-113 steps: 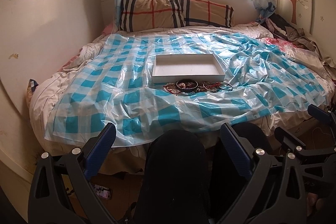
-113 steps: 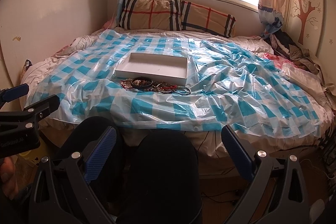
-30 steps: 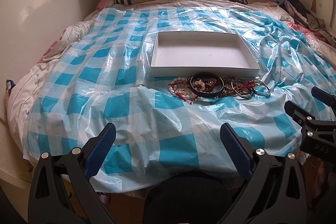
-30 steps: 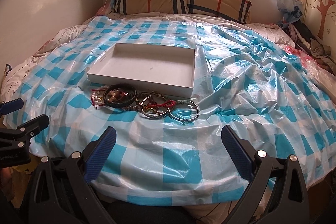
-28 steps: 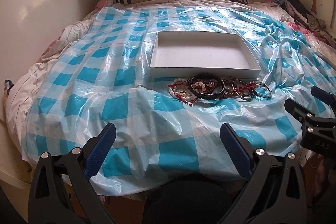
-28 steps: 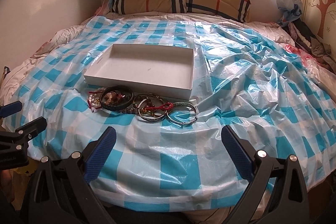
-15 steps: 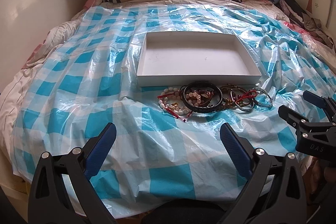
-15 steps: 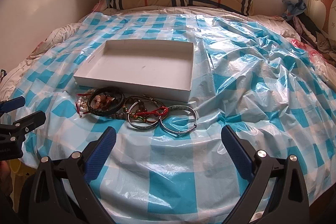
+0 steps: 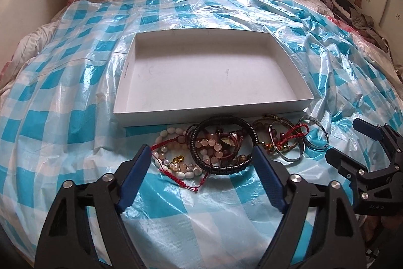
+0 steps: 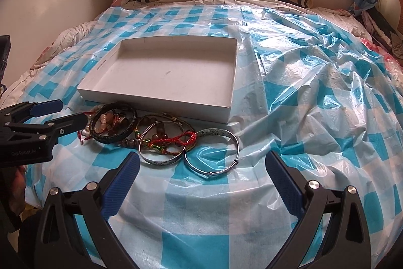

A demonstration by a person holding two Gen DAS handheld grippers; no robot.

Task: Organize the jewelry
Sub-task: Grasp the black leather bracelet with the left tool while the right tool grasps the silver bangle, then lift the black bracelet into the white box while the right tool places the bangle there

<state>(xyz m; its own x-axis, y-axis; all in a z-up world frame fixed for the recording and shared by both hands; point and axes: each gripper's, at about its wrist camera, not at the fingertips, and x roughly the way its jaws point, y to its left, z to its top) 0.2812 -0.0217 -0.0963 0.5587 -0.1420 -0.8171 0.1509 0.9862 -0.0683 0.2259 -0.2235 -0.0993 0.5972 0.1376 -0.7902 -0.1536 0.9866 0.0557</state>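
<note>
Checked plastic sheeting (image 9: 63,117) covered the bed, with the empty white box (image 9: 211,106) on it and the bracelet pile (image 9: 221,145) touching its near wall. My left gripper (image 9: 201,155) was closing over the pile, not yet pinching; my right gripper (image 10: 201,163) stood spread and empty. I judged the silver bangle (image 10: 211,155) stiff, slippery, best gripped across its rim; the beaded strings limp and tangled. Only the right view showed that bangle whole.

Each of the tongs is a black plastic frame with triangular cut-outs and round silver screw heads along its two arms. The left tongs (image 9: 202,158) and right tongs (image 10: 201,163) carry ribbed dark-blue pads (image 9: 134,174) on their fingers. Pale lettering marks the left tongs' black body in the right wrist view.
</note>
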